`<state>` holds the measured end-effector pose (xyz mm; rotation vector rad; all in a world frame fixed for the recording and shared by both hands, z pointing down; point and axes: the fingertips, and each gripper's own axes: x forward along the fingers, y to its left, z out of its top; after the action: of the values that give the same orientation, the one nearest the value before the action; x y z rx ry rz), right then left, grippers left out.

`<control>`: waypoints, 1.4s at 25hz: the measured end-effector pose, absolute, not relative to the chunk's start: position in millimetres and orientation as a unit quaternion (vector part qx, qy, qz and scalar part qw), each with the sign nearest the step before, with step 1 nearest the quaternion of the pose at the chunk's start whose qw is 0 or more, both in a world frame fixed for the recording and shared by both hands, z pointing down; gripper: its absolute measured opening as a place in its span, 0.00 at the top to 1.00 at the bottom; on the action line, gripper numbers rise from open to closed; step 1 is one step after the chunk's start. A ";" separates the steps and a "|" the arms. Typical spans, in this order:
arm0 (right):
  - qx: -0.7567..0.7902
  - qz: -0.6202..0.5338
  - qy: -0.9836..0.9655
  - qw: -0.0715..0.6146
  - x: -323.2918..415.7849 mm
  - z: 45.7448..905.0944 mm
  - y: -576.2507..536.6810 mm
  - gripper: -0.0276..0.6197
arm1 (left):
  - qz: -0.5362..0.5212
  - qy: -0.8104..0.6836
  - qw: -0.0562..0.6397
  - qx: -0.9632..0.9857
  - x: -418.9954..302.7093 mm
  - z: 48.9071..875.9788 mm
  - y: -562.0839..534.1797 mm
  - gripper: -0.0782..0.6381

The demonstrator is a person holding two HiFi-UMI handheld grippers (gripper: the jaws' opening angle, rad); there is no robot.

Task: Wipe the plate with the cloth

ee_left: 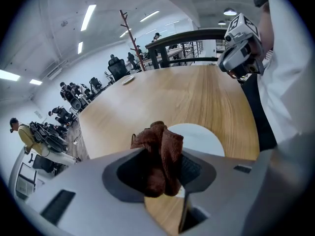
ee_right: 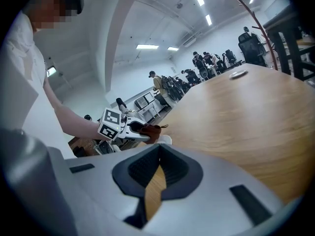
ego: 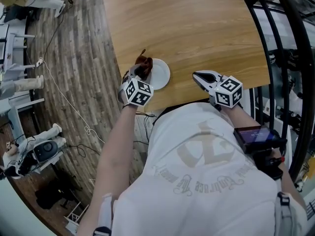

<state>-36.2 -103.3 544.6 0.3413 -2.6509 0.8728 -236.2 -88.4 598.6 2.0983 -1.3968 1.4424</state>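
Note:
A small white plate (ego: 160,74) lies near the front edge of the wooden table (ego: 197,28). My left gripper (ego: 141,72) is shut on a crumpled brown cloth (ego: 143,64) at the plate's left rim. In the left gripper view the cloth (ee_left: 161,154) bunches up between the jaws, with the plate (ee_left: 202,136) just beyond it. My right gripper (ego: 198,76) hovers over bare wood to the right of the plate, shut with nothing in it. In the right gripper view its jaws (ee_right: 158,162) meet at the tips, and the left gripper (ee_right: 129,130), cloth (ee_right: 150,130) and plate (ee_right: 165,139) show beyond them.
A wood-plank floor (ego: 74,68) with a white cable lies left of the table. Black railings (ego: 280,43) stand on the right. A small dish (ee_left: 128,80) sits at the table's far end. People and chairs fill the distant room.

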 end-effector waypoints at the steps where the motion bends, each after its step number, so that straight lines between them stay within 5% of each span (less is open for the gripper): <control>1: 0.117 0.306 -0.930 0.164 -37.0 545.9 -101.3 0.94 | 0.495 -0.480 0.122 0.714 -239.4 600.2 -82.2 0.66; 26: 0.160 0.327 -0.921 0.139 -22.5 565.5 -105.4 0.94 | 0.505 -0.403 0.055 0.761 -163.1 607.8 -114.0 0.66; 35: 0.140 0.329 -0.923 0.142 -39.3 561.9 -105.2 0.94 | 0.539 -0.402 0.062 0.738 -195.4 602.4 -81.9 0.66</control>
<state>-39.3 -105.2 561.9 0.4042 -2.6636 0.9482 -195.4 -81.9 602.4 2.2310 -1.2161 1.6284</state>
